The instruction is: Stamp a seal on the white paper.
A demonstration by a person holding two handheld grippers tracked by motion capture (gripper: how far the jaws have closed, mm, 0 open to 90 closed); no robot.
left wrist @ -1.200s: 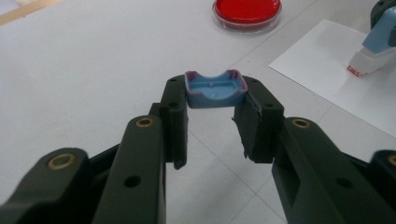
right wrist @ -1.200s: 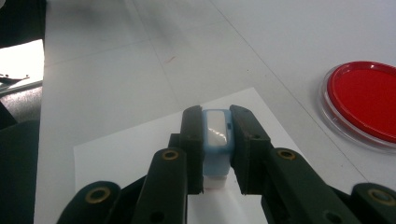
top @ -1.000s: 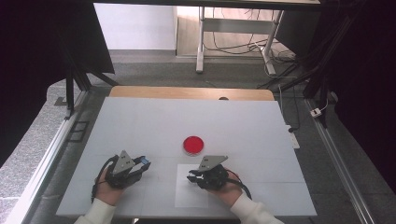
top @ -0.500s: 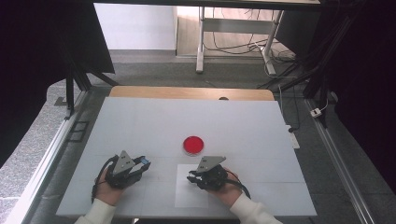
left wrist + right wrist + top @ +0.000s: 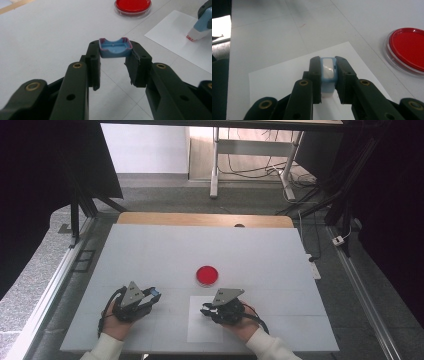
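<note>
On the white table [image 5: 150, 250] we see a clear lidded dish [image 5: 206, 275] filled with red, near a white paper sheet [image 5: 200, 332]. Our left gripper [image 5: 113, 66] pinches a blue cap [image 5: 115, 47]; our right gripper [image 5: 329, 75] clamps a blue-and-white stamp-like tool [image 5: 328, 71] onto the sheet.

A small blue cap [image 5: 115, 47] is pinched open-side up; its blue-and-white stamp body [image 5: 328, 70] stands over white paper [image 5: 284, 75].
</note>
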